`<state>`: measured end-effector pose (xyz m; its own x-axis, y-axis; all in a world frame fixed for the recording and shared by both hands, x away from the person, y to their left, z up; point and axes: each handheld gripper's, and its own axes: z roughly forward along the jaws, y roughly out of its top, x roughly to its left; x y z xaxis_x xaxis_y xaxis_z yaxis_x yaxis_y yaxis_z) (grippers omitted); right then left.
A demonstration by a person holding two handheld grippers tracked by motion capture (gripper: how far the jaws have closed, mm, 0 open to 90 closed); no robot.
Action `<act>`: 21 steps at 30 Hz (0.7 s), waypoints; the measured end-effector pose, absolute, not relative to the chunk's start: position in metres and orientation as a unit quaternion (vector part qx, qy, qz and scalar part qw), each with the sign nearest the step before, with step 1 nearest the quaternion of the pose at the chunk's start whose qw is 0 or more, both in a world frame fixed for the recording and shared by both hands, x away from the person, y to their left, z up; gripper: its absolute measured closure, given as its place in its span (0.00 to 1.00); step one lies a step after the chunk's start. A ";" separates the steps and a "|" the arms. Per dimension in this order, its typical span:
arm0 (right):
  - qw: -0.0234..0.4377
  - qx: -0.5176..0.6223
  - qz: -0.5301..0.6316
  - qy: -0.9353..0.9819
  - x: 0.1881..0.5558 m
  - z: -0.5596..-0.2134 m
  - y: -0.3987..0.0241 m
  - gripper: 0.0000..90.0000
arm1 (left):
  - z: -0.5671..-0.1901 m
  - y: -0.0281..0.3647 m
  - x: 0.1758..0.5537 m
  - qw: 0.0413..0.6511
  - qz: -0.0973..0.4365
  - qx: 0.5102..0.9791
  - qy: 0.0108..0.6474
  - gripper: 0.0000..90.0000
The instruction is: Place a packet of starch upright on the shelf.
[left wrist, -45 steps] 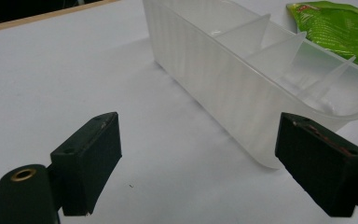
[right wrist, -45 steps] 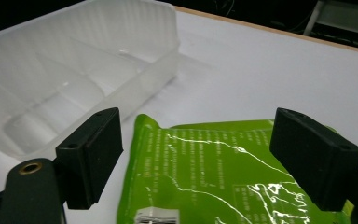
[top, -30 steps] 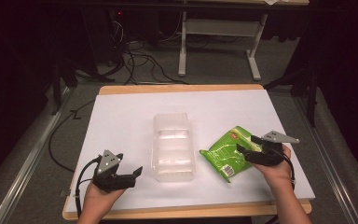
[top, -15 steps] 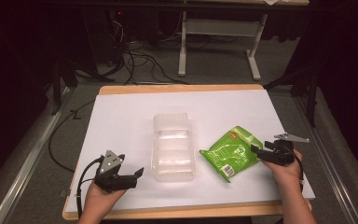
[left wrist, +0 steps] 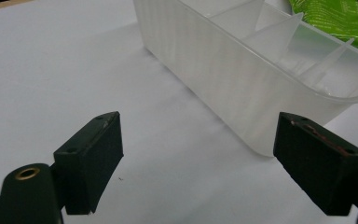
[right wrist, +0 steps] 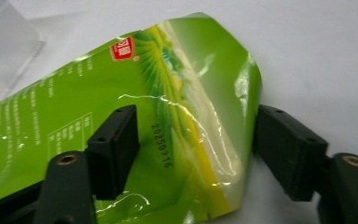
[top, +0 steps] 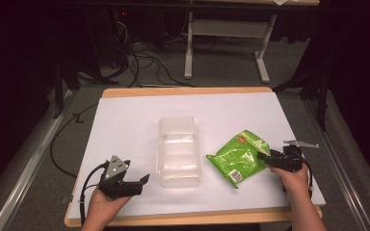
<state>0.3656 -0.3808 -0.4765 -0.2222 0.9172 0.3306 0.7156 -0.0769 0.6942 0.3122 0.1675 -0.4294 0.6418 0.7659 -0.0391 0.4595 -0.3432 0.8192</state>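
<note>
A green snack bag (top: pixel 235 155) lies flat on the white table top, right of a clear divided container (top: pixel 178 151). My right gripper (top: pixel 263 156) sits low at the bag's right end. In the right gripper view its jaws (right wrist: pixel 196 122) straddle that end of the green bag (right wrist: pixel 121 102): one jaw lies over the printed face and the other is at the bag's edge. They have just been closing and still stand apart. My left gripper (top: pixel 143 180) rests open near the front left, pointing at the container (left wrist: pixel 242 70) with nothing between its jaws (left wrist: pixel 200 123).
The white sheet (top: pixel 125 125) covers a wooden table whose front edge (top: pixel 192 219) is close to both hands. Cables (top: pixel 139 62) and a desk's white legs (top: pixel 189 48) are on the floor behind the table. A corner of the green bag (left wrist: pixel 340 18) shows past the container.
My right gripper has shifted right and lower, from over the bag to its right end, and its jaws stand a little narrower. The left gripper, bag and container have stayed put.
</note>
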 end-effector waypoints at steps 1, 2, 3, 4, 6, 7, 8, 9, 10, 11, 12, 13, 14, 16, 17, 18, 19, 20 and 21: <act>0.120 0.610 0.408 0.668 0.365 -0.477 -0.381 0.38 | -0.429 0.167 0.312 0.425 0.180 0.800 0.383 0.18; 0.116 0.609 0.411 0.668 0.365 -0.477 -0.381 0.41 | -0.429 0.167 0.312 0.425 0.179 0.800 0.383 0.18; 0.110 0.608 0.414 0.669 0.365 -0.477 -0.382 0.44 | -0.430 0.167 0.312 0.426 0.179 0.800 0.383 0.18; 0.103 0.608 0.419 0.666 0.365 -0.478 -0.382 0.46 | -0.430 0.167 0.312 0.426 0.179 0.800 0.383 0.18; 0.087 0.605 0.430 0.664 0.365 -0.479 -0.383 0.54 | -0.430 0.166 0.312 0.426 0.178 0.800 0.383 0.18; 0.078 0.603 0.435 0.664 0.365 -0.480 -0.384 0.58 | -0.430 0.166 0.312 0.426 0.178 0.800 0.383 0.18; 0.078 0.603 0.435 0.664 0.365 -0.480 -0.384 0.58 | -0.430 0.166 0.312 0.426 0.178 0.800 0.383 0.18; 0.073 0.603 0.438 0.663 0.365 -0.480 -0.383 0.61 | -0.430 0.166 0.312 0.426 0.178 0.800 0.383 0.18; 0.068 0.600 0.442 0.663 0.364 -0.479 -0.382 0.65 | -0.430 0.166 0.312 0.426 0.178 0.800 0.382 0.18; 0.071 0.595 0.445 0.665 0.364 -0.478 -0.381 0.73 | -0.430 0.166 0.312 0.426 0.178 0.800 0.382 0.18; 0.074 0.592 0.447 0.667 0.363 -0.477 -0.381 0.78 | -0.430 0.166 0.312 0.425 0.178 0.802 0.381 0.18; 0.076 0.591 0.449 0.666 0.363 -0.476 -0.380 0.83 | -0.430 0.166 0.312 0.424 0.178 0.802 0.381 0.18; 0.077 0.587 0.452 0.668 0.363 -0.475 -0.381 0.85 | -0.430 0.166 0.312 0.424 0.178 0.802 0.381 0.18; 0.079 0.578 0.458 0.670 0.362 -0.471 -0.378 0.88 | -0.430 0.165 0.311 0.424 0.177 0.803 0.380 0.18; 0.079 0.578 0.458 0.670 0.362 -0.471 -0.378 0.88 | -0.430 0.165 0.311 0.424 0.177 0.803 0.380 0.18; 0.081 0.576 0.460 0.671 0.362 -0.469 -0.377 0.89 | -0.430 0.165 0.312 0.422 0.178 0.804 0.379 0.18; 0.095 0.563 0.468 0.674 0.360 -0.462 -0.372 0.90 | -0.431 0.164 0.312 0.422 0.176 0.804 0.379 0.18; 0.099 0.559 0.472 0.675 0.358 -0.459 -0.370 0.90 | -0.431 0.164 0.312 0.423 0.176 0.804 0.380 0.18; 0.109 0.548 0.478 0.678 0.356 -0.454 -0.366 0.91 | -0.431 0.164 0.311 0.424 0.175 0.804 0.379 0.18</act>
